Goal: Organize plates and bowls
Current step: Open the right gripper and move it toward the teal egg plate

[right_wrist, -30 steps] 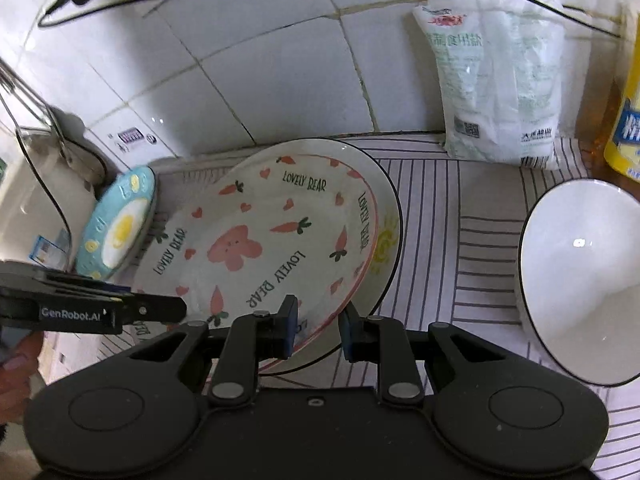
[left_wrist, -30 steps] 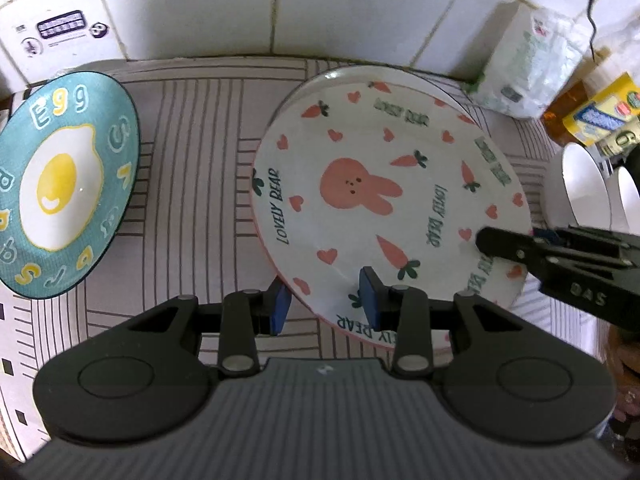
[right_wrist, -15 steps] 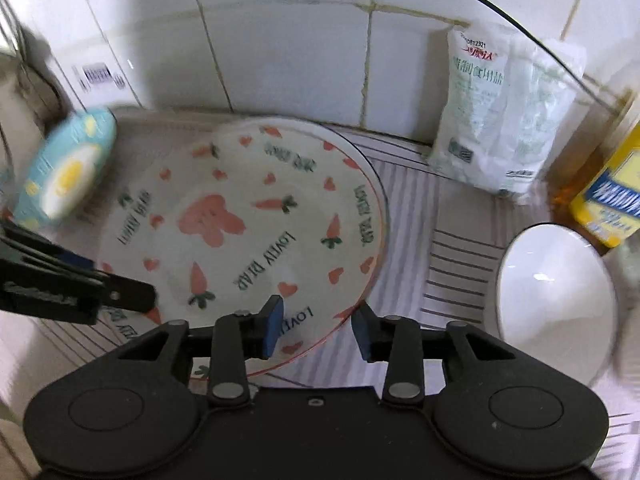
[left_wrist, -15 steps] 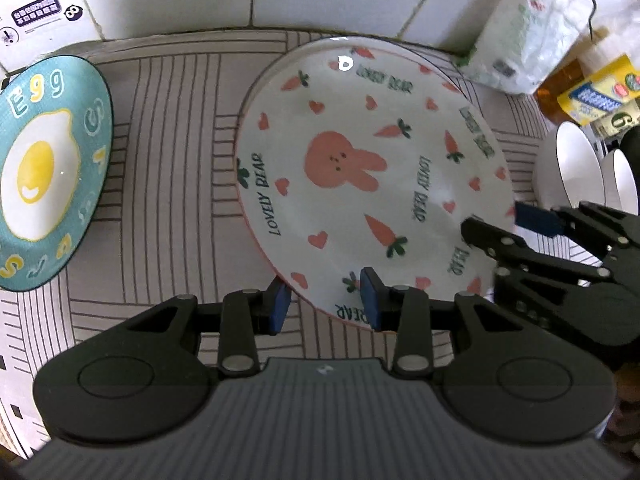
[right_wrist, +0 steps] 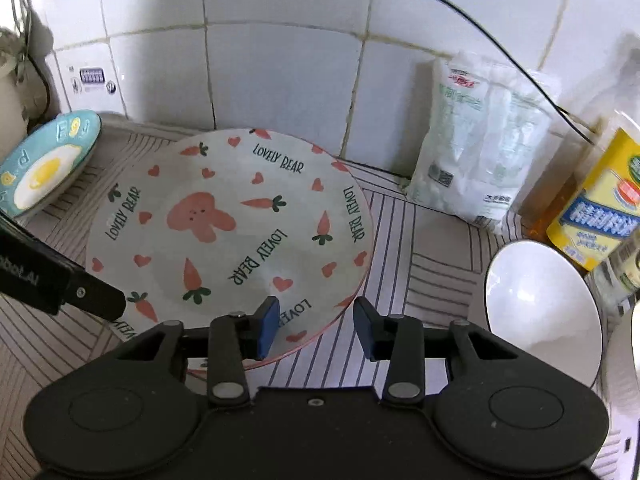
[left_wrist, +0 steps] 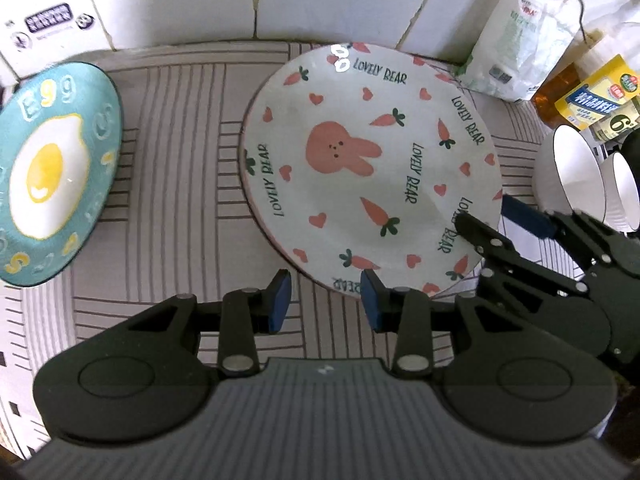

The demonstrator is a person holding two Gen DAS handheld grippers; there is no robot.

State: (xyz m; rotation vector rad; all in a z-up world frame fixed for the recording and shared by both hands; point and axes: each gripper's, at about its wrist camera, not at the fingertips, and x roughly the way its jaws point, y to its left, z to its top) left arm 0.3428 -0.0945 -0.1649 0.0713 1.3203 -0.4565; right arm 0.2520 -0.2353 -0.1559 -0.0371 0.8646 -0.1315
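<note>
Plate edge sits between the open right claw fingers.

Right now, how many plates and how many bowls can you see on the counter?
Plates: 2, the bunny plate and the teal egg plate.
Bowls: 2, one white bowl and another white bowl just behind it at the right edge.
Total: 4 dishes.
</note>
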